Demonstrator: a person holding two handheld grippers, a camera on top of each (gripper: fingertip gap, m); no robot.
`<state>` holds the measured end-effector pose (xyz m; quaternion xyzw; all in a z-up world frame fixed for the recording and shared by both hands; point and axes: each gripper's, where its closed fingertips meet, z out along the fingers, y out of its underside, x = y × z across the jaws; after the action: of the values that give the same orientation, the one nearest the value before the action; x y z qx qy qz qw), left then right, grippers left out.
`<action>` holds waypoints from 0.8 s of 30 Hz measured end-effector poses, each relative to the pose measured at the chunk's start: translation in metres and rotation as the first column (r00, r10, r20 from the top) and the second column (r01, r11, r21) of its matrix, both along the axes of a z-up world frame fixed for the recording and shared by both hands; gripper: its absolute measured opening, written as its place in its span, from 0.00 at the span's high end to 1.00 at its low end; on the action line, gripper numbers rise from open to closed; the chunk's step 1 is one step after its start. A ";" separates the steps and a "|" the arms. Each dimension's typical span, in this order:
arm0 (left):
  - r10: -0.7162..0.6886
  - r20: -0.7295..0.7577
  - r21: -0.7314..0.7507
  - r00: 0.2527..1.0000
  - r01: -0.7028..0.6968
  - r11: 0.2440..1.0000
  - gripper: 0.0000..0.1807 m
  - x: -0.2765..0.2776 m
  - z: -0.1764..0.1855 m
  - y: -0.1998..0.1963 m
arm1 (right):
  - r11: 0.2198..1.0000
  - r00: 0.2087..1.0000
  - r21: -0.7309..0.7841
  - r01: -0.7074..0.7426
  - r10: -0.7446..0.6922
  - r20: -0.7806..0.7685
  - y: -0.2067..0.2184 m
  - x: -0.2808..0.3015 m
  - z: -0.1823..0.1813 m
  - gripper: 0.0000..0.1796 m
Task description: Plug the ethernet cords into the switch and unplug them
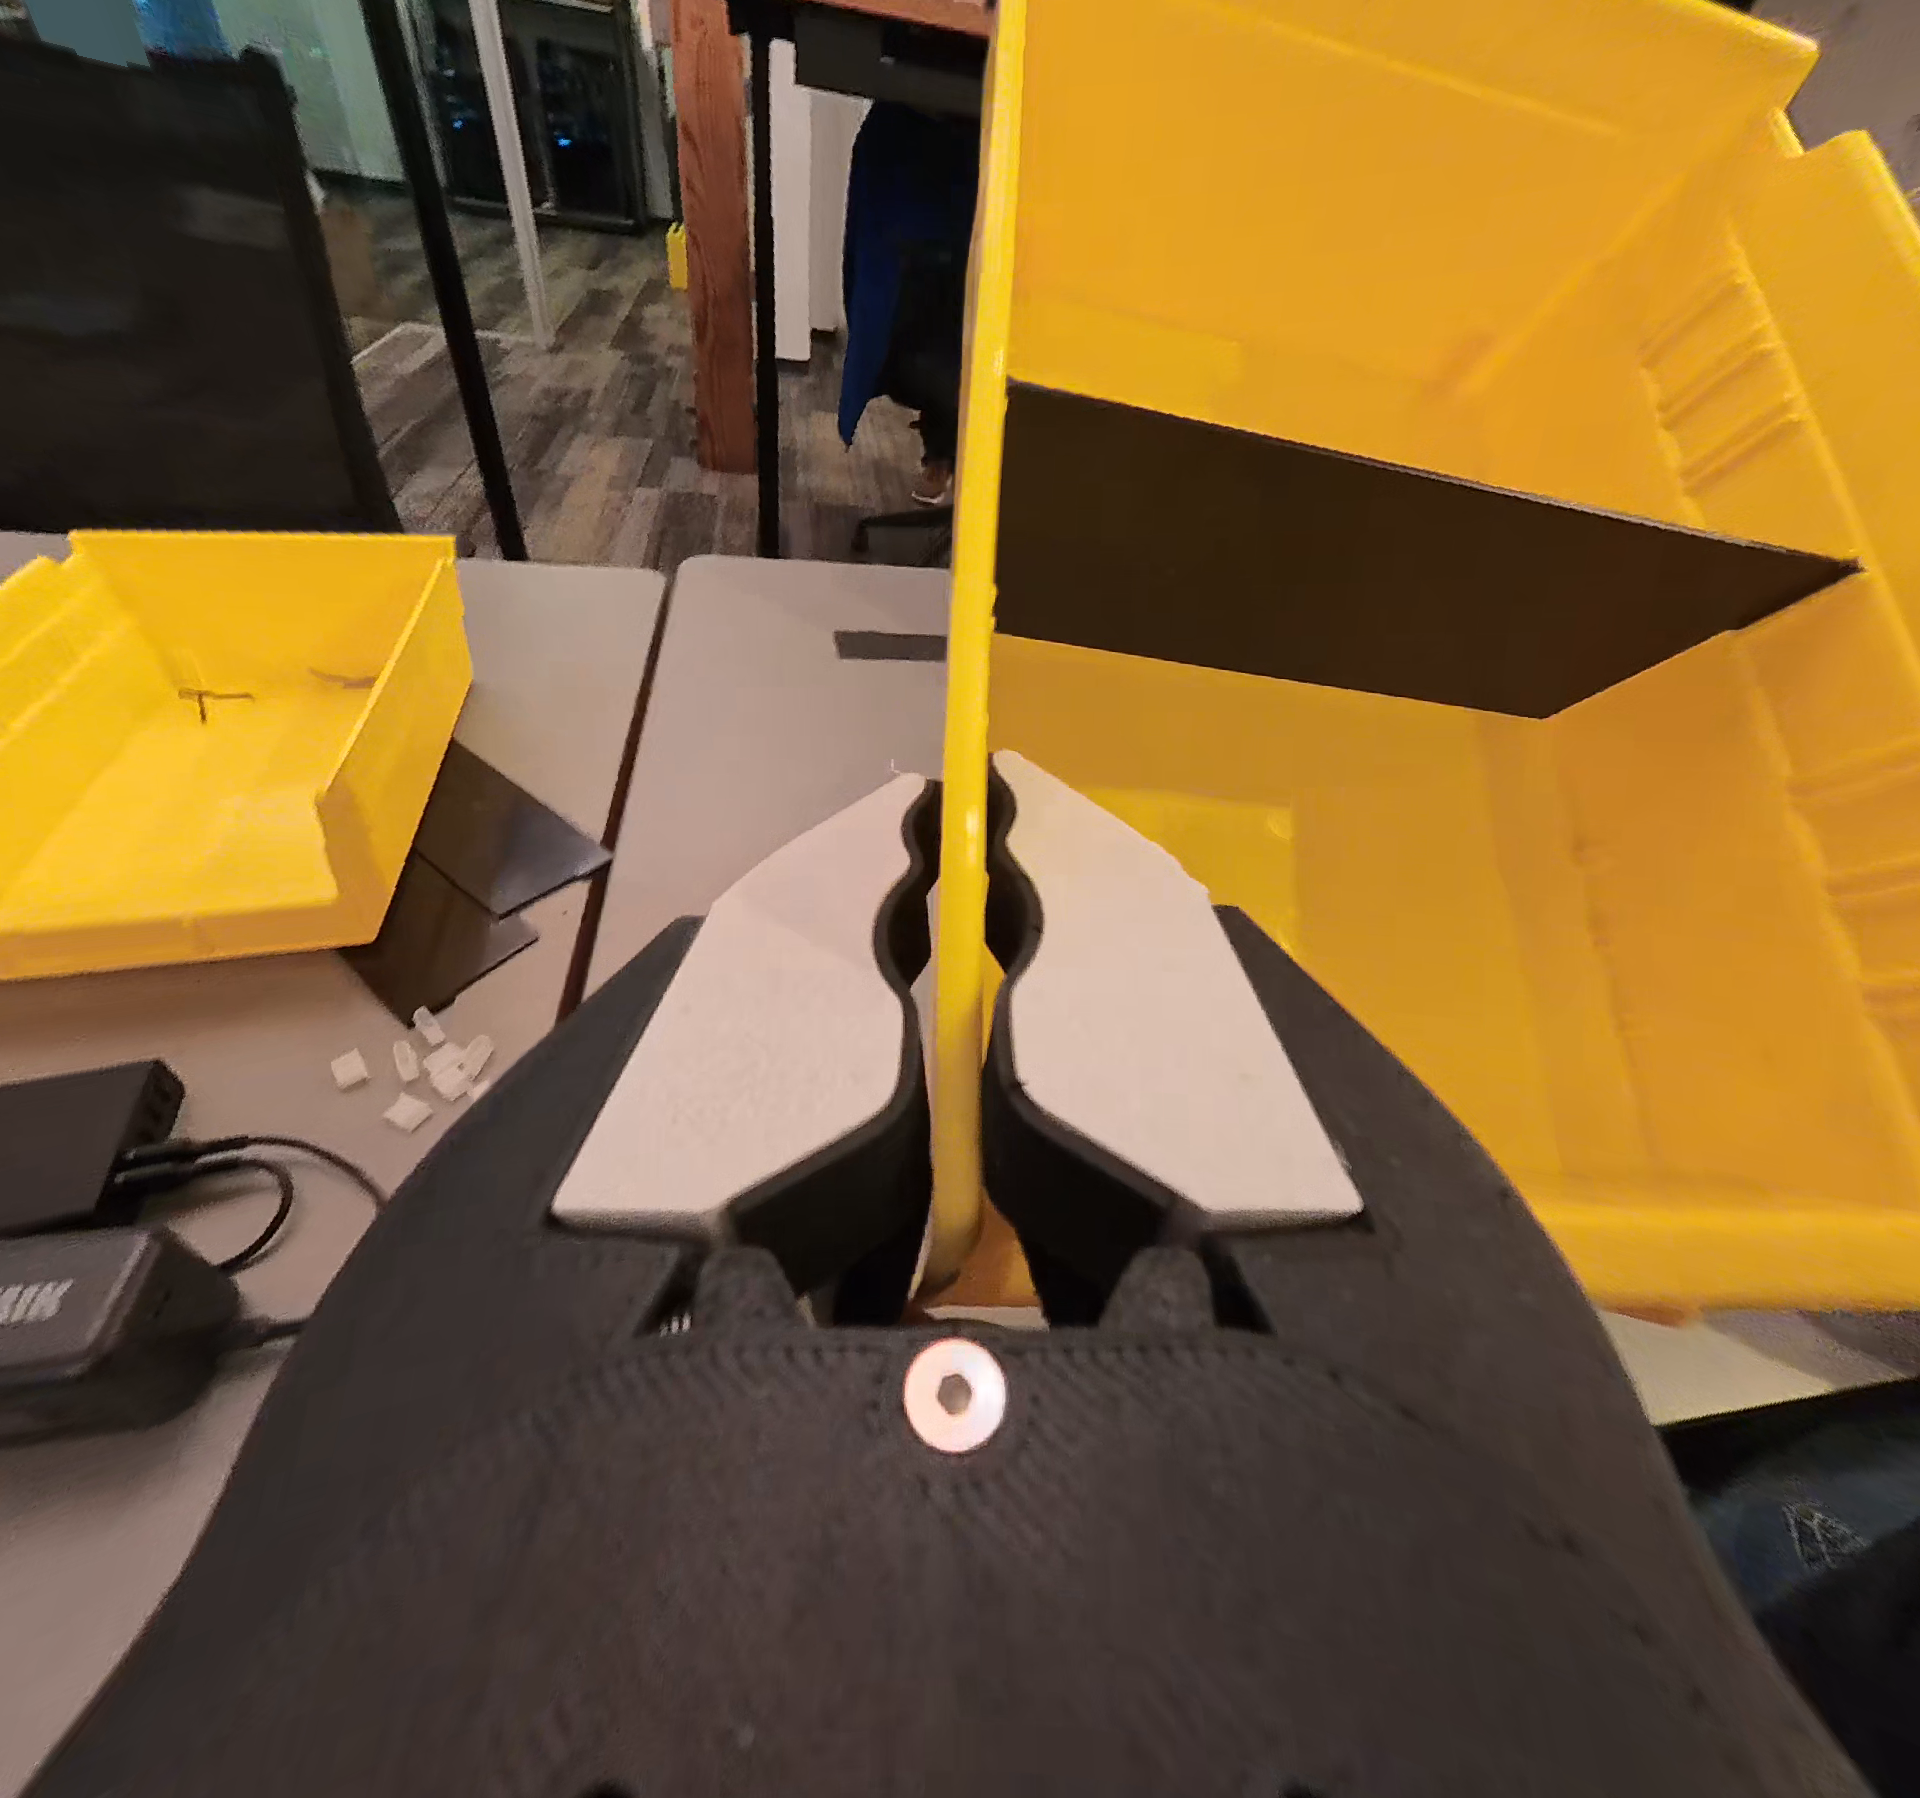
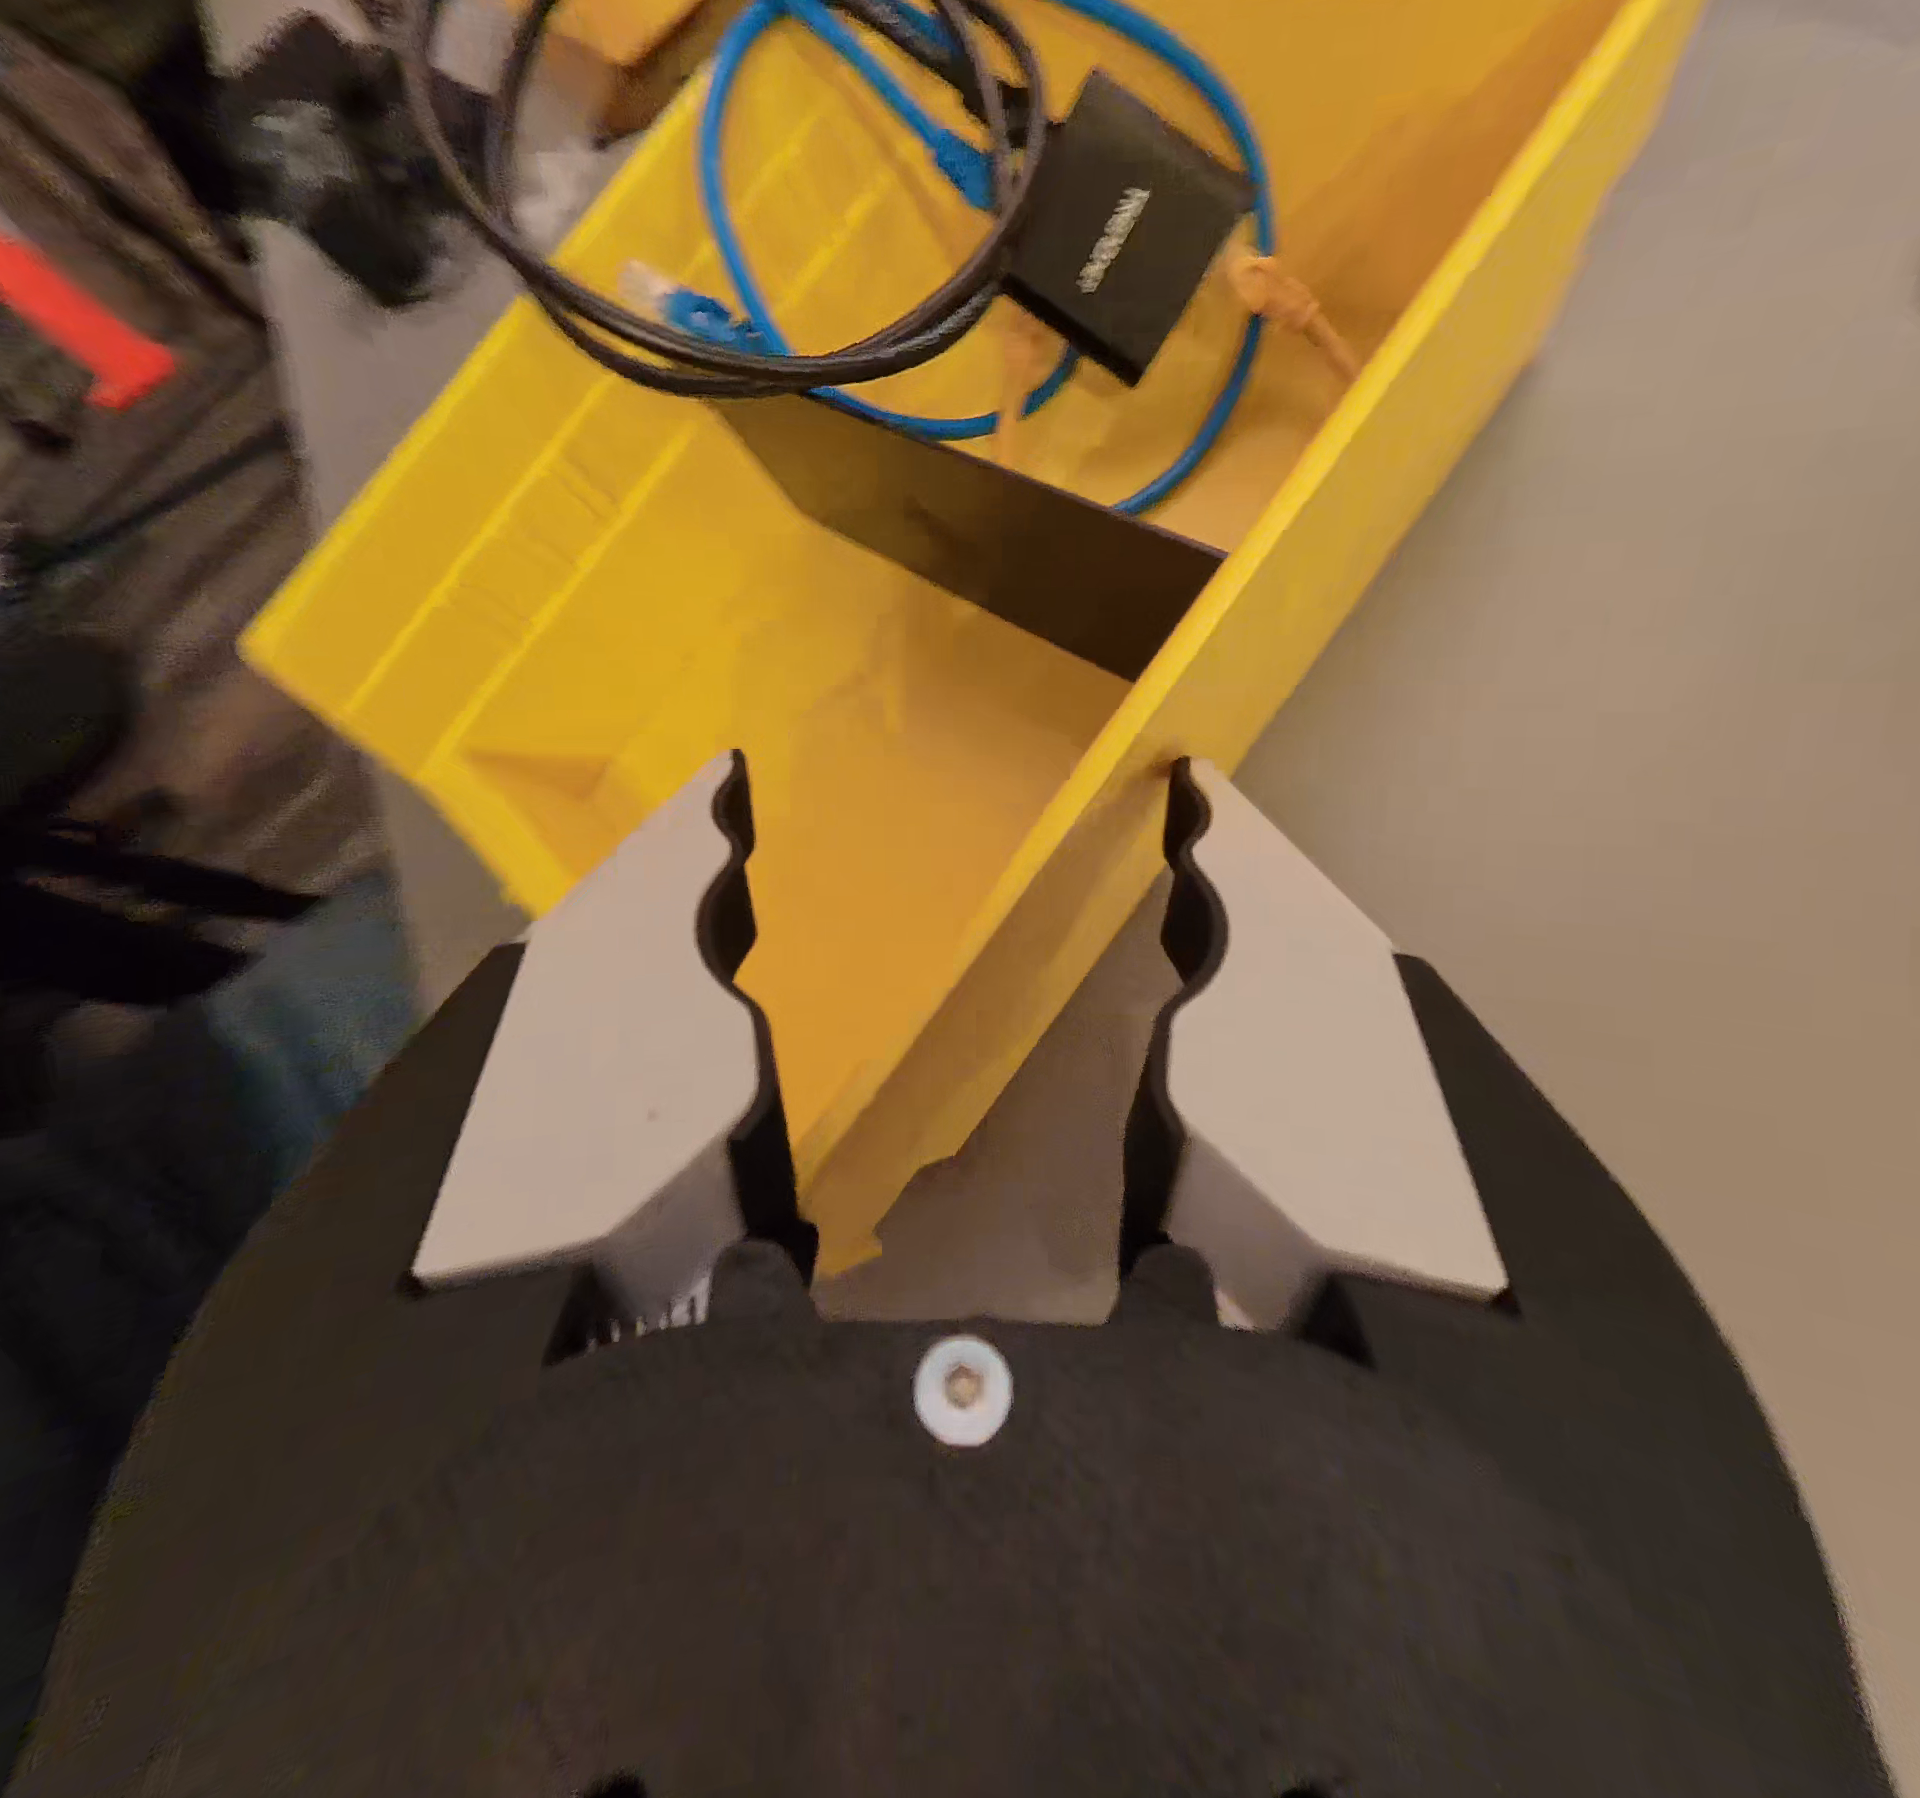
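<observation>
A large yellow bin (image 1: 1351,190) with a black divider (image 1: 1351,564) is tipped up off the grey table. My left gripper (image 1: 961,782) is shut on the bin's thin side wall (image 1: 971,501). In the right wrist view, my right gripper (image 2: 956,766) is open, one finger on each side of the bin's other wall (image 2: 1351,501) near its corner. A black switch (image 2: 1127,231) shows over the far compartment with a looped blue cord (image 2: 717,190), a black cord (image 2: 499,221) and an orange cord (image 2: 1288,294). The loops reach past the bin's left rim. I cannot tell whether they rest in the bin.
A second, shallower yellow bin (image 1: 208,740) sits at the table's left on a black sheet (image 1: 488,875). Two more black boxes with cables (image 1: 83,1135) lie at the near left, with small white clips (image 1: 436,1073) beside them. A person (image 1: 914,294) stands behind the table.
</observation>
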<state>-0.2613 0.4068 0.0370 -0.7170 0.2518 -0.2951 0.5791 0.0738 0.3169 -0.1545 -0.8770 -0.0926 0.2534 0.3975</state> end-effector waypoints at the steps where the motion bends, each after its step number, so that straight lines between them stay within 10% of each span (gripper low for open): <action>1: -0.016 0.006 0.012 1.000 0.016 1.000 0.97 0.007 0.004 -0.004 | 0.999 0.997 -0.011 -0.040 0.040 -0.059 0.000 -0.017 0.004 0.54; 8: -0.163 0.003 0.023 0.987 0.163 0.986 0.97 0.090 0.016 -0.037 | 0.987 0.973 0.117 -0.107 0.128 -0.190 -0.025 0.001 0.057 0.64; 16: -0.356 -0.050 -0.054 0.933 0.353 0.934 0.97 0.262 -0.034 -0.088 | 0.922 0.975 0.371 0.109 -0.027 -0.220 -0.150 0.124 0.140 0.51; 24: -0.515 -0.242 -0.045 0.823 0.520 0.853 0.97 0.399 -0.095 -0.164 | 0.870 0.908 0.318 0.378 -0.280 -0.312 -0.246 0.153 0.109 0.44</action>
<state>0.1379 0.2428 -0.0582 -0.6460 0.5096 -0.3473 0.4499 0.2272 0.0709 -0.0457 -0.7485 0.0652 0.2702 0.6020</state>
